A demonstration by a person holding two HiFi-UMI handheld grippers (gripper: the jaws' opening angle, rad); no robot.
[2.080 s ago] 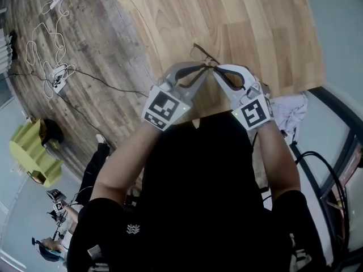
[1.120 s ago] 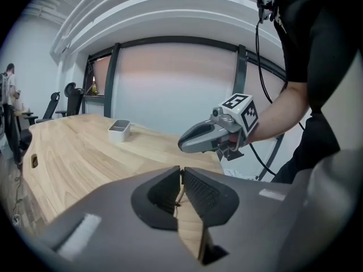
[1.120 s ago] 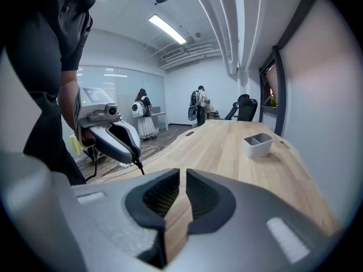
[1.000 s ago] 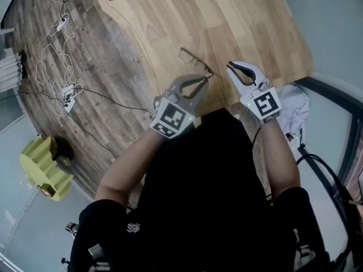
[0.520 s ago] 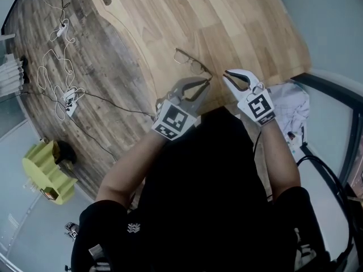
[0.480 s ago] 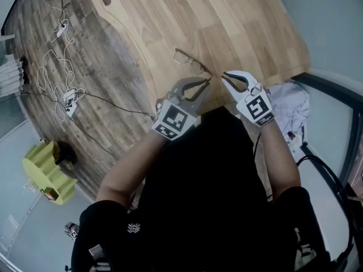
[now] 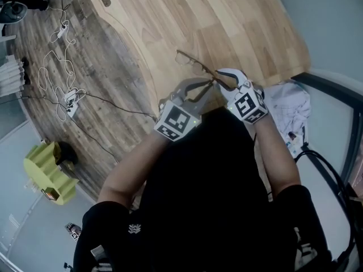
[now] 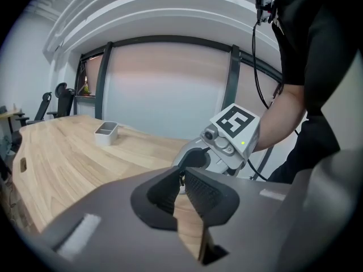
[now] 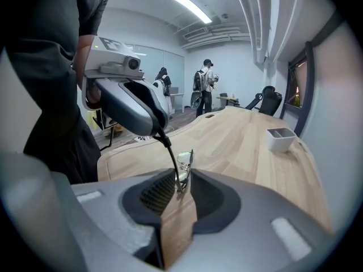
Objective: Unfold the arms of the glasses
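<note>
Thin dark-framed glasses (image 7: 190, 61) are at the near edge of the wooden table (image 7: 227, 16), one arm swung out toward me. My left gripper (image 7: 211, 84) pinches that arm's tip; in the left gripper view (image 8: 181, 180) the pads stand nearly together, opening slightly, with the thin tip between them. My right gripper (image 7: 220, 75) has come in beside it. In the right gripper view (image 9: 180, 180) the pads close on the glasses at the hinge, with a lens (image 9: 184, 158) just beyond. The dark arm runs up from there to the left gripper's tip (image 9: 161, 130).
A small grey tray (image 8: 106, 132) stands farther along the table. Left of the table, cables (image 7: 62, 89) lie on the dark wood floor near a yellow-green object (image 7: 45, 171). A white cloth (image 7: 289, 109) lies low at the right. People (image 9: 204, 84) stand far off.
The right gripper, away from the glasses a second ago, has moved left and down onto them. The left gripper has kept hold of the arm and barely shifted.
</note>
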